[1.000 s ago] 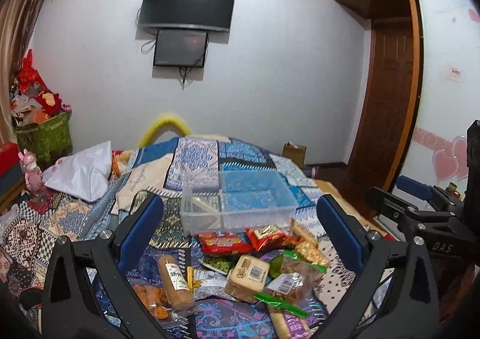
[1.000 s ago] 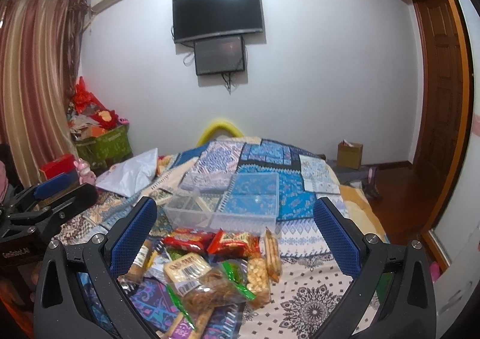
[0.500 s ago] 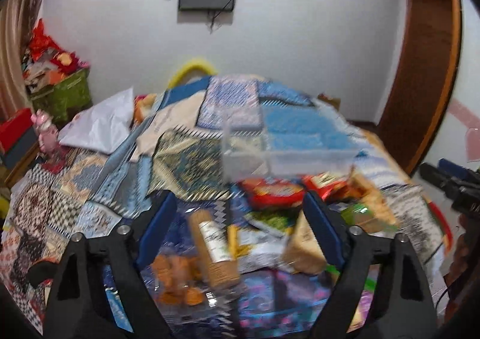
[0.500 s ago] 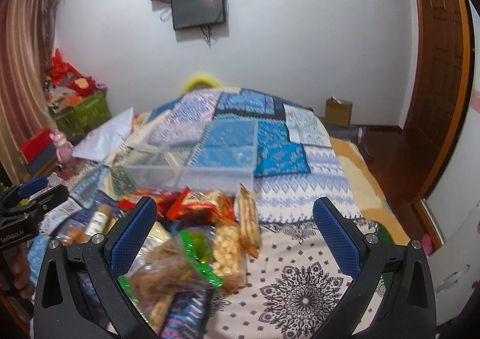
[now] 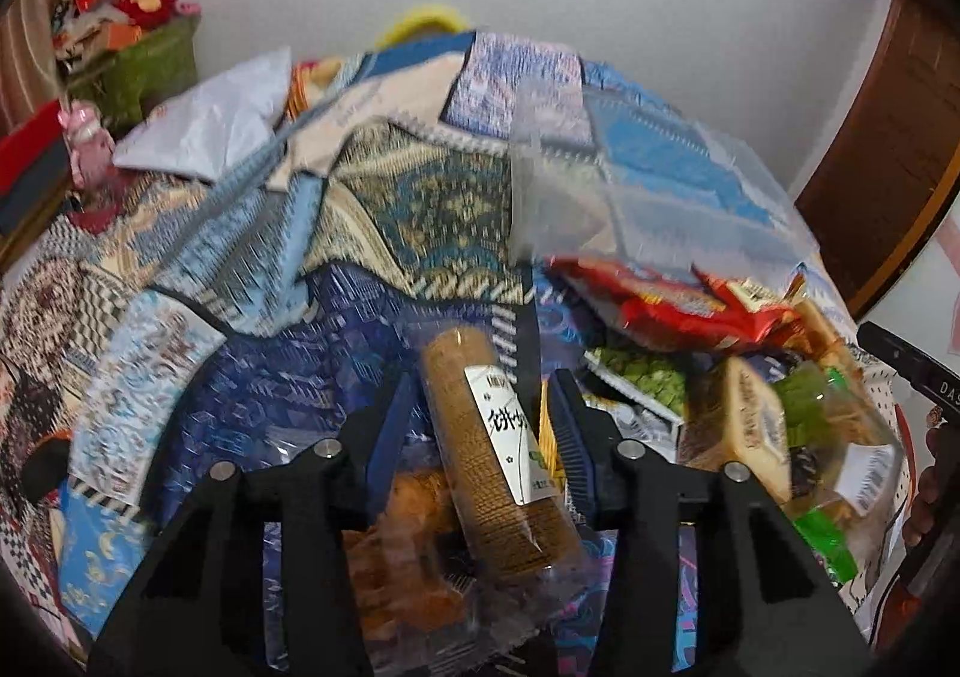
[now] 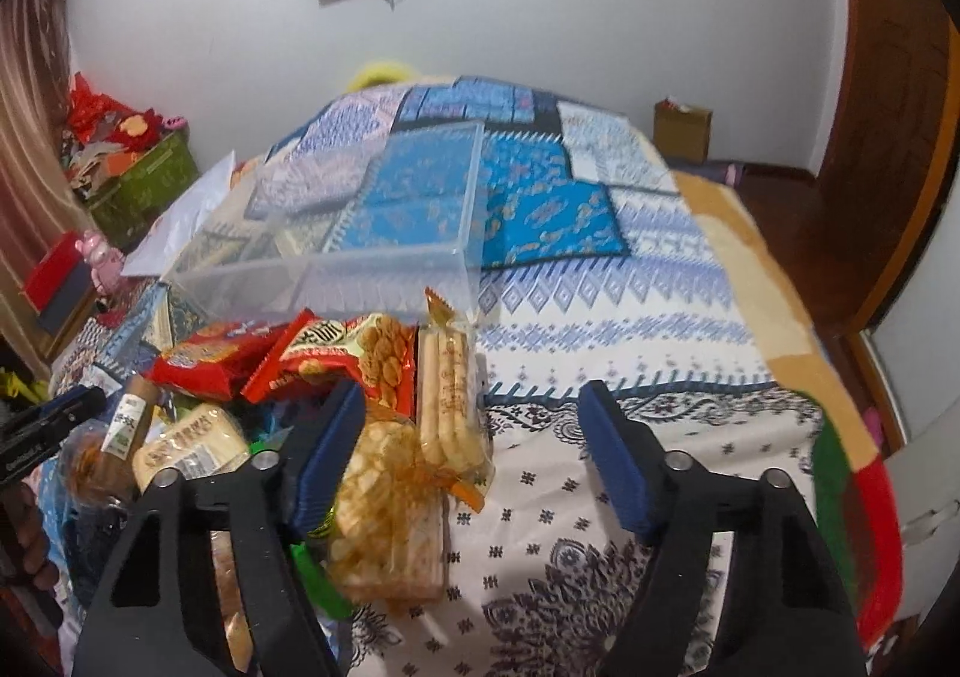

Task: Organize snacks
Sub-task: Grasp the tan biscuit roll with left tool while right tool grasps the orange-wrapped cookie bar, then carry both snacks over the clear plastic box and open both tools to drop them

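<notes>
both grippers way lower over the snack pile than a second ago, left gripper [image 5: 480, 413] jaws just closing round the biscuit roll [image 5: 492, 449], not clearly pinching, right gripper [image 6: 474, 437] half-closed, holding nothing, clear bin [image 6: 360, 233] just behind pile, patchwork bed [image 6: 600, 329], white wall

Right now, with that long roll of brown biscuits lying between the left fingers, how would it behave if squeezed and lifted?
The biscuit roll is a stacked cylinder, so it probably stays stiff lengthwise but may roll if nudged. Its clear, glossy wrapper looks slippery. The biscuits would likely crack under a hard squeeze from the left fingers.
</notes>
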Tool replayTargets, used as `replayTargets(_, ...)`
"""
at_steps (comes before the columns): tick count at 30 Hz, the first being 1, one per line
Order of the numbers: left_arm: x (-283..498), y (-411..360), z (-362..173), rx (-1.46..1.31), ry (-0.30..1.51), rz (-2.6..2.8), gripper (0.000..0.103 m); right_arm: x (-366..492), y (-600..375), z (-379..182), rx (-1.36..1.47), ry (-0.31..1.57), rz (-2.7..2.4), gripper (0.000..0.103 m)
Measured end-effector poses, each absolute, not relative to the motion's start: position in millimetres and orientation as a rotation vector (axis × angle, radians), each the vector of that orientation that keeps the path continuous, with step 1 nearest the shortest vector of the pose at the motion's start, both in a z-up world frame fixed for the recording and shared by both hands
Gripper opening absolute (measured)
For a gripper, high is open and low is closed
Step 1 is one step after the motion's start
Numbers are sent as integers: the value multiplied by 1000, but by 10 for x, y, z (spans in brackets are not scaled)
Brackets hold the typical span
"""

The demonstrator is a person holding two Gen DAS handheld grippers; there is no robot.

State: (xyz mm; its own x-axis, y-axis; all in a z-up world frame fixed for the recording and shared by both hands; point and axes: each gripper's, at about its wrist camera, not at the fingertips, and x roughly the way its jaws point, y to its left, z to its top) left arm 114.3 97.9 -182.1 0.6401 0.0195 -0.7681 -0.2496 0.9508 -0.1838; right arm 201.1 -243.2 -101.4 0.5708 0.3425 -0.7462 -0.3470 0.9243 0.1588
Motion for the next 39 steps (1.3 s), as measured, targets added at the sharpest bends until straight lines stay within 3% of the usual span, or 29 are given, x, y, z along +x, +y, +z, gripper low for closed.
replayTargets(12,1284,977,-2048,-273,917,182,46,2276,-2387,-1098,33,921,434,49)
replayTargets(23,1364,990,-2115,-257,924,193,46,2390,-2308,-1314,-8,1017,468,49)
replayTargets(28,1357,953,-2090,-236,920,192,40,2486,-2354,-1414,40,1057,469,49)
replayTargets(32,1333,943,-2023,-244,911,176,36,2506,-2415,-1432,63,1064,482,34)
replayTargets(39,1281,928,-1860,-248,874,158,34,2365,-2507,-1260,79,1006,457,31)
